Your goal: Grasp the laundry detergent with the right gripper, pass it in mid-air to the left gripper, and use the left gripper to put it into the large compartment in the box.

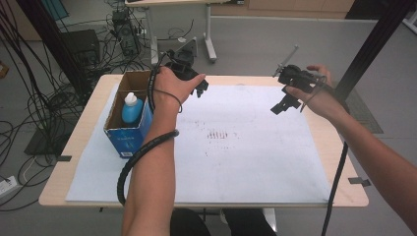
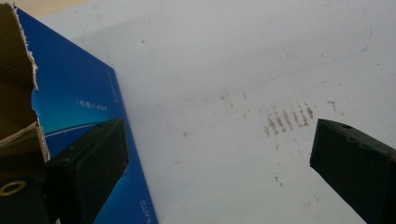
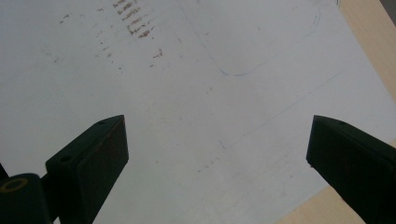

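We hold both grippers above the table (image 1: 88, 128), and neither carries anything. The left gripper (image 1: 200, 87) hovers just beside the box (image 1: 129, 129), at its far right corner; in the left gripper view its jaws stand wide apart, with the blue wall of the box (image 2: 79, 107) behind the left-hand jaw and bare sheet (image 2: 224, 70) between them. The right gripper (image 1: 284, 104) hangs over the far right part of the sheet (image 1: 246, 157), well apart from the box; in the right gripper view its jaws are likewise spread wide over plain sheet (image 3: 187, 116), with the table edge (image 3: 369, 42) at the corner. The bottle (image 1: 131, 108), blue with a white cap, stands upright inside the box, at the left side of the table. We judge the work to concern this bottle and box, since they are the things nearest the left gripper. On that reading, no grasp has been made: the bottle sits in the box untouched, and the middle of the sheet carries only faint reddish marks (image 1: 222, 134). If the aim is to take the bottle out, the approach, the grip and the lift all remain. If the aim was to put it in, that step looks complete, and we cannot tell from these views which applies.
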A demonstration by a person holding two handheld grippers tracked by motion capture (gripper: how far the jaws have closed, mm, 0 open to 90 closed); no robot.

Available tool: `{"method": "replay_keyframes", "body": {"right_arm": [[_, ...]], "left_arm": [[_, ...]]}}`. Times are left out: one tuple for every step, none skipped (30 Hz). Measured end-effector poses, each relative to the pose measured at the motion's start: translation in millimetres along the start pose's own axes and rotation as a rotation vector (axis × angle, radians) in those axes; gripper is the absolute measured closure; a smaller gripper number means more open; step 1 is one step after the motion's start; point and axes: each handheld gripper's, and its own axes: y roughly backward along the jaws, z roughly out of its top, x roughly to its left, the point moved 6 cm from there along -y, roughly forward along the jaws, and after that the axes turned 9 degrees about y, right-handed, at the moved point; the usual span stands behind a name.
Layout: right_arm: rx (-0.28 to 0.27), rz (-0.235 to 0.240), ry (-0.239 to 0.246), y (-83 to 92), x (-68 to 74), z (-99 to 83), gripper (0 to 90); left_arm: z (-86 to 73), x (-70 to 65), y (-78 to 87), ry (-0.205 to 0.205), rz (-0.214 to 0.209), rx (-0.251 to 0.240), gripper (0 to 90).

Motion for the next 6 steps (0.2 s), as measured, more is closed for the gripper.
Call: {"method": "replay_keyframes", "body": {"right_arm": [[-0.002, -0.003, 0.0, 0.0, 0.2, 0.3, 5.5], [-0.011, -0.009, -0.002, -0.1, 0.3, 0.8, 5.5], [-0.018, -0.014, -0.005, -0.4, 0.6, 1.1, 5.5], [-0.025, -0.016, -0.007, -0.8, 1.0, 1.2, 5.4], [-0.03, -0.017, -0.009, -1.2, 1.1, 1.2, 5.4], [-0.038, -0.023, -0.013, -2.3, 1.4, 0.7, 5.4]], "left_arm": [[-0.3, -0.3, -0.1, -0.004, -0.002, 0.0, 5.1], [-0.8, -1.0, -0.3, -0.001, -0.004, 0.0, 5.1], [-1.0, -1.4, 0.0, -0.003, -0.005, -0.003, 5.2], [-1.3, -1.5, 0.5, -0.006, -0.007, -0.005, 5.1], [-1.8, -1.9, 0.7, -0.004, -0.01, -0.008, 5.1], [-2.1, -2.1, 0.6, -0.002, -0.011, -0.009, 5.1]]}}
